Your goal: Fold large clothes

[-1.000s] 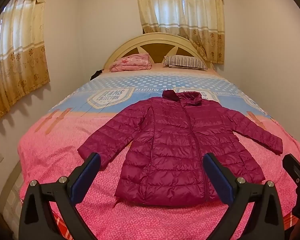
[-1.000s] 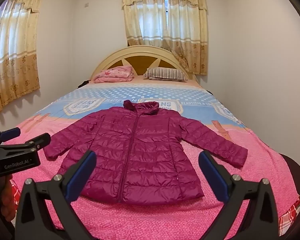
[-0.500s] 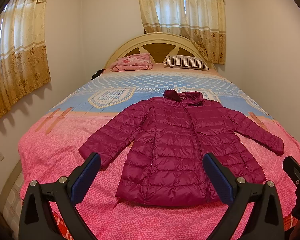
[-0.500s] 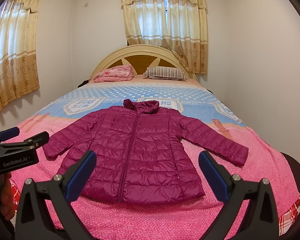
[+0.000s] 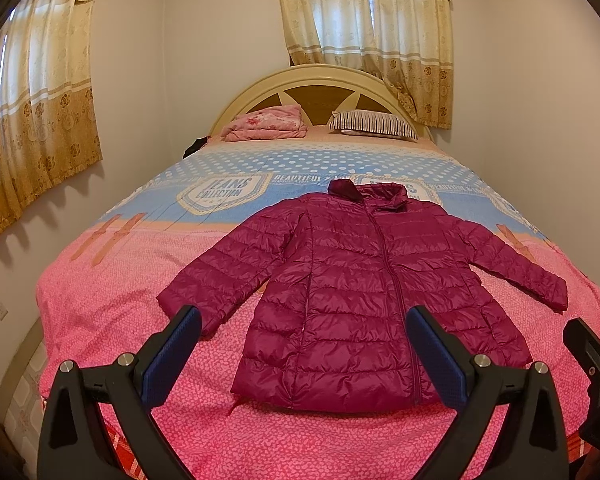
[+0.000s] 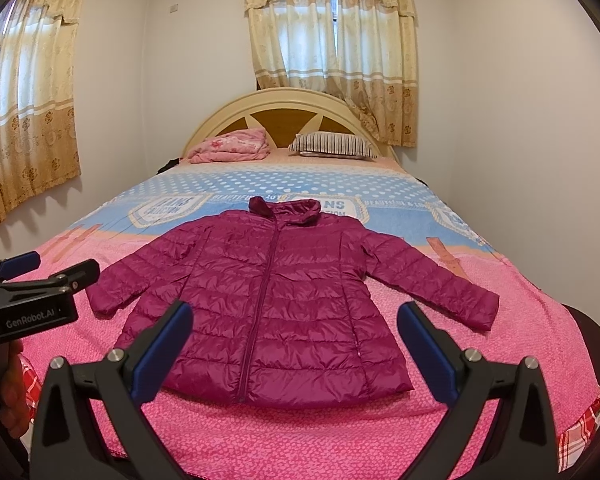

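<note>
A magenta quilted puffer jacket (image 5: 360, 292) lies flat, front up and zipped, on the pink part of the bed (image 5: 100, 312), sleeves spread to both sides, collar toward the headboard. It also shows in the right wrist view (image 6: 272, 312). My left gripper (image 5: 302, 326) is open and empty, held above the foot of the bed short of the jacket's hem. My right gripper (image 6: 294, 322) is open and empty, likewise short of the hem. The left gripper shows from the side in the right wrist view (image 6: 40, 276).
A folded pink blanket (image 5: 266, 123) and a striped pillow (image 5: 374, 123) lie by the cream headboard (image 5: 320, 80). Walls stand close on both sides of the bed, with curtains (image 5: 36, 120) on the left and behind the headboard.
Both views have drifted slightly; the jacket lies as before and both grippers stay open.
</note>
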Action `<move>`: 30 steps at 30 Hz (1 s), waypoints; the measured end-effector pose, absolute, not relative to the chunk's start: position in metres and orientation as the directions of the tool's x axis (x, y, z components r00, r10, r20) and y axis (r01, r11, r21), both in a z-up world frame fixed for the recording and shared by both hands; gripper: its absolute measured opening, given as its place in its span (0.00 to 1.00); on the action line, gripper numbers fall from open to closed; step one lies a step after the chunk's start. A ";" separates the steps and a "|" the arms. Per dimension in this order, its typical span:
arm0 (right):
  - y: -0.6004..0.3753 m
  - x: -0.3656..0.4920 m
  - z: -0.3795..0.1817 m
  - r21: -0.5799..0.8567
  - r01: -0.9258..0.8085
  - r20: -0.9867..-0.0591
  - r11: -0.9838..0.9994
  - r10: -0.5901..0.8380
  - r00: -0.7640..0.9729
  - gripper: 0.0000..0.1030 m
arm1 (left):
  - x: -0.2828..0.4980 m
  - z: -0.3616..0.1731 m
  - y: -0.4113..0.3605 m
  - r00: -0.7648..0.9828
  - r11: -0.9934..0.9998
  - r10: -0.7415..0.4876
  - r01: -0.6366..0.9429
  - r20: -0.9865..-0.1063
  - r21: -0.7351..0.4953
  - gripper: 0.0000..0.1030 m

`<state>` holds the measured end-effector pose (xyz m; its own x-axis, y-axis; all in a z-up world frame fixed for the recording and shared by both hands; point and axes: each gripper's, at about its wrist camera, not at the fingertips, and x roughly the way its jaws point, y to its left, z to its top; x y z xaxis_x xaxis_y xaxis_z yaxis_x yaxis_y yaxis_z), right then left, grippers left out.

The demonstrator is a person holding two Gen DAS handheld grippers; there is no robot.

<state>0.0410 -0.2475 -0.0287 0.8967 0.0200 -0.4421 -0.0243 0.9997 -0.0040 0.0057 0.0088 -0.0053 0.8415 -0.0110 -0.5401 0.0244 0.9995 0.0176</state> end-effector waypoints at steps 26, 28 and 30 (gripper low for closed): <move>-0.246 0.043 -0.030 -0.001 -0.033 -0.450 0.999 0.029 0.892 1.00 | 0.008 -0.008 0.011 0.840 1.000 -0.011 0.020 -0.543 0.011 0.99; -0.246 0.043 -0.030 -0.001 -0.030 -0.450 1.000 0.026 0.893 1.00 | 0.008 -0.008 0.011 0.839 1.000 -0.012 0.020 -0.543 0.009 0.99; -0.246 0.043 -0.030 -0.001 -0.031 -0.451 1.000 0.027 0.892 1.00 | 0.008 -0.008 0.011 0.839 1.000 -0.011 0.019 -0.544 0.010 0.99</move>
<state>0.0432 -0.2461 -0.0298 0.8921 0.0270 -0.4511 -0.0306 0.9995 -0.0006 0.0084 0.0113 -0.0083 0.8389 -0.0109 -0.5442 0.0195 0.9998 0.0101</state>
